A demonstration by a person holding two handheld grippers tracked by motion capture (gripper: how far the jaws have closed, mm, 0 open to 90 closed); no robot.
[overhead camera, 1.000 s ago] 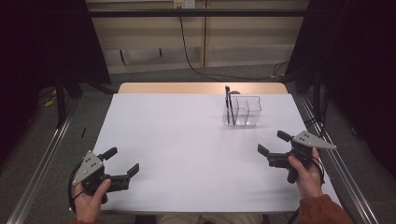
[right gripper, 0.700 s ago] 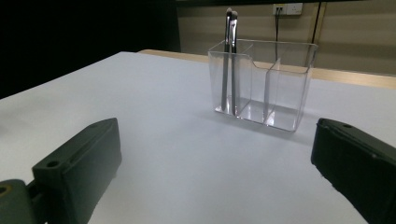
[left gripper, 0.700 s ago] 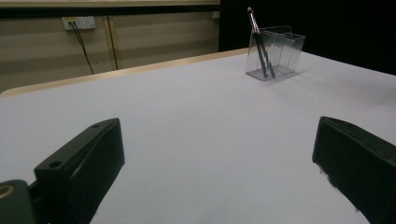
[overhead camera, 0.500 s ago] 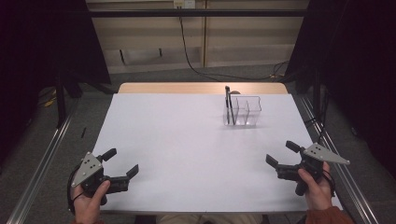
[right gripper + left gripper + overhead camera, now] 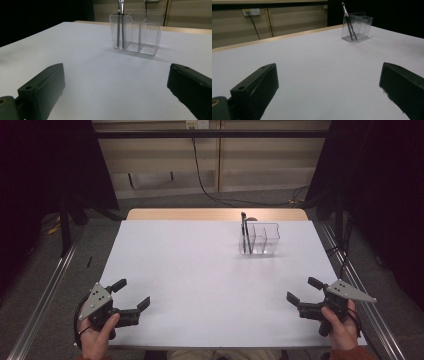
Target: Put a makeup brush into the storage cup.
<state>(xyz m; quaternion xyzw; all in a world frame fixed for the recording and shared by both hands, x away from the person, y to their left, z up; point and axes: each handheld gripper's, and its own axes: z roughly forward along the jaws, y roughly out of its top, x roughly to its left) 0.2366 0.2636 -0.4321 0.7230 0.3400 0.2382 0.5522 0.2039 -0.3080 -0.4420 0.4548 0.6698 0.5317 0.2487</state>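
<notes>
While apart, both grippers (image 5: pixel 131 295) (image 5: pixel 304 291) near table edge (image 5: pixel 220 343)

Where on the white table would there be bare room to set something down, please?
Nearly everywhere: the white table lies bare between the left tongs and right tongs, and up to the far edge. Only the far right is taken, by the clear organizer holding tweezers.

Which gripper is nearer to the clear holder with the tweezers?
Right. The right gripper is near the table's right edge, below the clear holder; the left gripper is across the table at the near left corner.
</notes>
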